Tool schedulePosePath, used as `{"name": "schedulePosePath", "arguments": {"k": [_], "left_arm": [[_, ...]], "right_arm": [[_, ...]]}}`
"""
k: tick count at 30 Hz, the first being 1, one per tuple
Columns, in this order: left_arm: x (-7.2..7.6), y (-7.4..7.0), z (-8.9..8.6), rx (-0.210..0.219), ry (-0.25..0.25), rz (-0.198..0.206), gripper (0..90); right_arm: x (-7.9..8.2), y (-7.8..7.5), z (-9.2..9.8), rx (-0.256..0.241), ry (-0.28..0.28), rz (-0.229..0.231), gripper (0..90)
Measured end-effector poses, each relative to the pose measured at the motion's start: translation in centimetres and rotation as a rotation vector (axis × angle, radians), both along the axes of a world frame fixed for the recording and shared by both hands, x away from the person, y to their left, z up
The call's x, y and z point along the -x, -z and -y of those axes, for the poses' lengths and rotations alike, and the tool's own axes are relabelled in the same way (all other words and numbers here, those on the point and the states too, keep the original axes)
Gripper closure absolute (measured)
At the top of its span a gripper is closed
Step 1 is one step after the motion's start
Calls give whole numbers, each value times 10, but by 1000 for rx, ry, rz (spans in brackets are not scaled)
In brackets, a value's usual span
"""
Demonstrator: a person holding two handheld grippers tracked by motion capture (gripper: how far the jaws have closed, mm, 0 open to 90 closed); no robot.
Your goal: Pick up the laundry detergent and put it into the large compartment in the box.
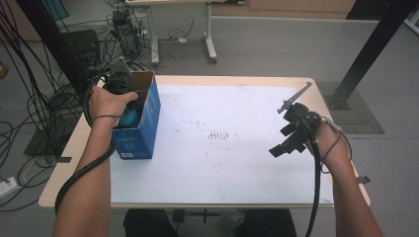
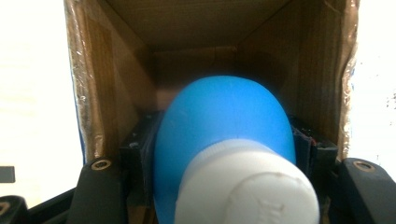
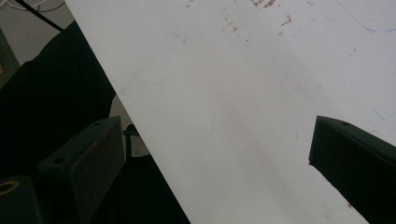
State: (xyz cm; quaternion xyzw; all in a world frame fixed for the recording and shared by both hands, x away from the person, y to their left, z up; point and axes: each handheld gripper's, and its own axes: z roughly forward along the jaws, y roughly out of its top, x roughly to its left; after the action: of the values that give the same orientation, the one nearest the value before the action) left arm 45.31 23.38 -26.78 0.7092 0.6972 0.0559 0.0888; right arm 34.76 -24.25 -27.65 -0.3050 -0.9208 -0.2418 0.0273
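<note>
Blue bottle (image 2: 224,126) with a white cap (image 2: 247,186) is sitting in my left claw (image 2: 224,154), clamped between the two black jaws, one pressing each side of its body. It takes up the lower middle of the left gripper view, cap end toward the camera, rounded blue end poking into the open cardboard box (image 2: 116,60). You can see the brown inside walls of the box all around it, going back to the far end in the upper middle of the frame.

In the high view the box (image 1: 143,123) is at the left of the frame, blue on the outside, standing on the white table (image 1: 232,163) near its left edge. My left hand (image 1: 109,102) is right at the box opening, and a bit of the blue bottle (image 1: 131,117) peeks out just below my fingers.

My right claw (image 1: 286,143) is way over at the right of the frame, well apart from the box, held above the table. Its jaws are spread wide with nothing between them, just the white tabletop (image 3: 233,93) with a few brownish specks in the upper part of the right gripper view.
</note>
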Motion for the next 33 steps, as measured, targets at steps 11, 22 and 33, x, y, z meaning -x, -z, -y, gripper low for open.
{"name": "schedulePosePath", "arguments": {"k": [11, 22, 33], "left_arm": [[0, 0, -1, 2, -5, 6, 375], [1, 1, -1, 2, -21, 21, 374], [2, 1, 0, 1, -24, 20, 374]], "right_arm": [[-1, 0, 1, 2, 3, -1, 34], [-1, 0, 1, 0, 2, -2, 35], [-1, 0, 1, 0, 0, -2, 35]]}}
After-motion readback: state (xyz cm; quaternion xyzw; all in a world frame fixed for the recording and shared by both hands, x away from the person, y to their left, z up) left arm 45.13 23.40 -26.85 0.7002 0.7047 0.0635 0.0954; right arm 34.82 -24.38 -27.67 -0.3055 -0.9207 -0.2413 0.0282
